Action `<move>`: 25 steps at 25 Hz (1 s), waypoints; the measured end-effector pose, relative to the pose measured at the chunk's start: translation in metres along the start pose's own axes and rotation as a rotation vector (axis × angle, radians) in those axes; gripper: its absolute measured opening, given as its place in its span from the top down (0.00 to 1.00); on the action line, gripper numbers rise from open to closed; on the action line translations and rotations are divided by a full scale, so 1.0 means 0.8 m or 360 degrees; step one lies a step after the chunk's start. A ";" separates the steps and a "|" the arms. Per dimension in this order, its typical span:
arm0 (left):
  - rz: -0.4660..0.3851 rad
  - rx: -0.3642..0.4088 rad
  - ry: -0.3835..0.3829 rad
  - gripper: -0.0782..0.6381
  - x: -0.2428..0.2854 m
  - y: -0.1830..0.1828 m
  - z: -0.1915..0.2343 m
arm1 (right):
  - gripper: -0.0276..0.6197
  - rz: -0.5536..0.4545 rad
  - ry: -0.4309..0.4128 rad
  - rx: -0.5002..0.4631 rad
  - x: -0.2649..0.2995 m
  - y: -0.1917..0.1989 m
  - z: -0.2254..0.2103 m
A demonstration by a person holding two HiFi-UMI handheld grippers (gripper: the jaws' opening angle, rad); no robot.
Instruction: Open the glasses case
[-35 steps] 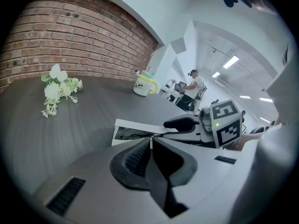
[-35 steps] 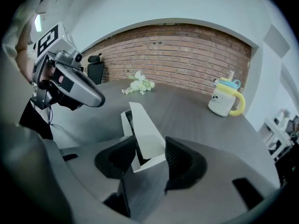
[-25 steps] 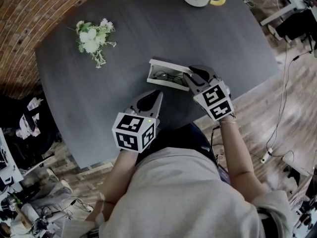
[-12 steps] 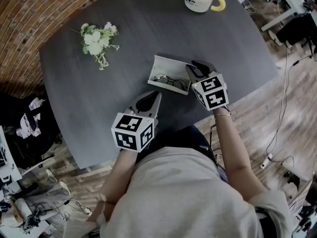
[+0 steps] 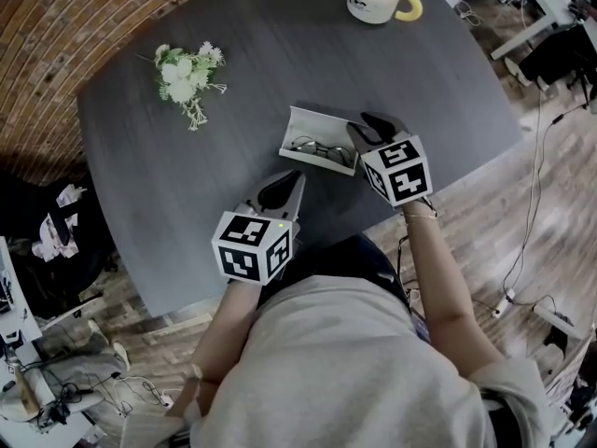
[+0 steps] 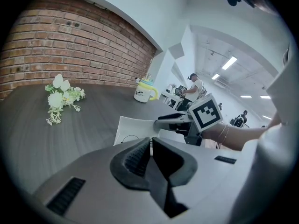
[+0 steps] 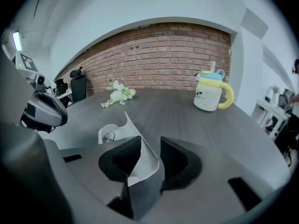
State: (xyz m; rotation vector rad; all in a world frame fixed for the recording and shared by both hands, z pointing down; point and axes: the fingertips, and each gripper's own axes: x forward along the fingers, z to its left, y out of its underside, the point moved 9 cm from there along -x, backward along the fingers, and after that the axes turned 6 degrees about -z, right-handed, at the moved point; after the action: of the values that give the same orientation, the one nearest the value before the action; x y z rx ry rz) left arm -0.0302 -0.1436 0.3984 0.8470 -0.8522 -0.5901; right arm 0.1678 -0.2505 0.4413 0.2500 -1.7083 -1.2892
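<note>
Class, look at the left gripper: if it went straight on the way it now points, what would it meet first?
Probably the open case, which lies straight ahead of the left gripper. The gripper tilts down, so the table might come first; depth is unclear.

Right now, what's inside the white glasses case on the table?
Dark-framed glasses lie inside the open glasses case. The case's right end is covered by the right gripper, whose jaws are opening with the lid between them, so that corner can't be seen.
</note>
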 end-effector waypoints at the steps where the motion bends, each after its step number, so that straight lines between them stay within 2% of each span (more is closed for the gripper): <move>1: -0.0003 0.0003 0.0005 0.84 -0.001 0.000 -0.001 | 0.74 -0.0018 -0.0004 0.0002 -0.004 -0.003 0.002; 4: -0.0018 0.0015 0.0015 0.84 -0.003 -0.003 -0.002 | 0.73 -0.0091 -0.0020 0.0026 -0.018 -0.014 0.009; 6: -0.0030 0.0018 0.0019 0.84 -0.006 -0.004 -0.004 | 0.73 -0.0173 -0.0056 0.0093 -0.032 -0.022 0.015; 10: -0.0062 0.0018 0.0038 0.84 -0.012 -0.010 -0.009 | 0.73 -0.0405 -0.0195 0.0246 -0.066 -0.040 0.036; 15: -0.0135 0.0039 0.0096 0.84 -0.027 -0.026 -0.022 | 0.81 -0.0640 -0.0400 0.0511 -0.111 -0.065 0.065; 18: -0.0176 0.0058 0.0115 0.84 -0.033 -0.032 -0.026 | 0.83 -0.0728 -0.0432 0.0481 -0.135 -0.079 0.081; 21: -0.0179 0.0072 0.0124 0.84 -0.035 -0.030 -0.027 | 0.95 -0.0794 -0.0476 0.0478 -0.149 -0.079 0.095; 25: -0.0142 0.0087 0.0127 0.84 -0.038 -0.021 -0.027 | 0.95 -0.0826 -0.0528 0.0564 -0.154 -0.061 0.105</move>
State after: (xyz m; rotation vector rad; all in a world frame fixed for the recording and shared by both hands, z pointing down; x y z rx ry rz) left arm -0.0305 -0.1219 0.3641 0.9560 -0.7636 -0.6088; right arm 0.1512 -0.1378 0.3329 0.7628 -2.2535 -1.4416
